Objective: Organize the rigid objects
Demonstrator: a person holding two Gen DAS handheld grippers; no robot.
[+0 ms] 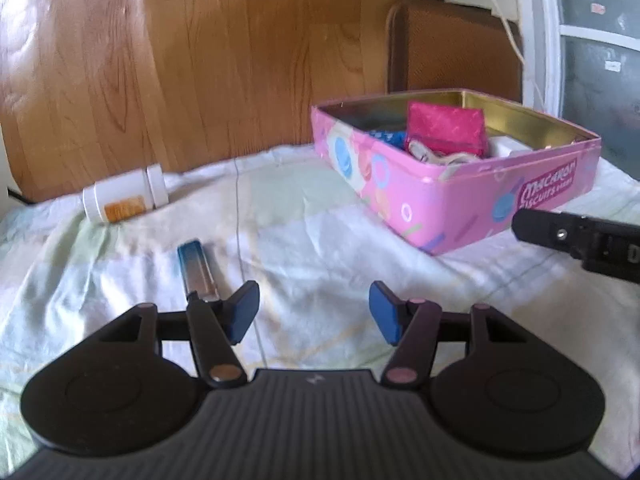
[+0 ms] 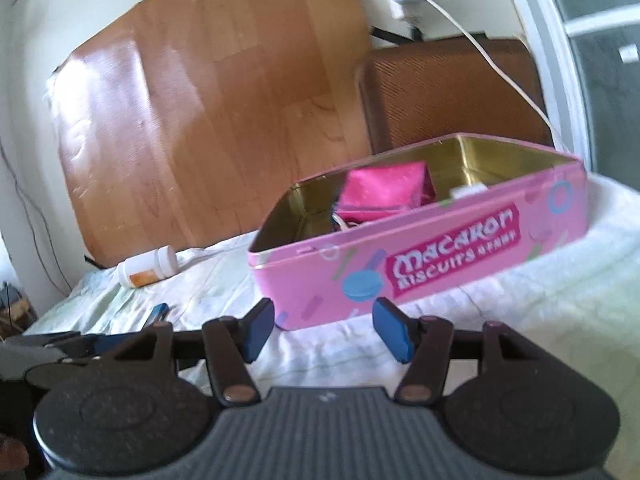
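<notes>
- Between the blue pads of the left gripper (image 1: 314,312) was only the pale cloth (image 1: 304,240); the jaws stood apart and held nothing.
- Just past the left-hand pad (image 1: 242,316) lay a small blue and silver stick (image 1: 197,270), flat on the cloth, its near end hidden behind that finger.
- Farther off, ahead and to the left of those jaws, a white bottle (image 1: 126,197) with an orange label lay on its side near the wooden board (image 1: 192,56).
- Ahead and to the right of the left jaws sat the pink tin (image 1: 460,200), open, with a pink pouch (image 1: 446,130) and other small things inside that were too blurred to tell.
- Off to the right of the left jaws, the tip of the right gripper (image 1: 576,236) poked into view beside the tin.
- Between the pads of the right gripper (image 2: 322,330) there was nothing either; its jaws were also apart.
- Right in front of them stood the pink tin (image 2: 440,264), close to both pads but not gripped.
- Far to the left of the right jaws lay the bottle (image 2: 148,267) and the stick (image 2: 158,314).
</notes>
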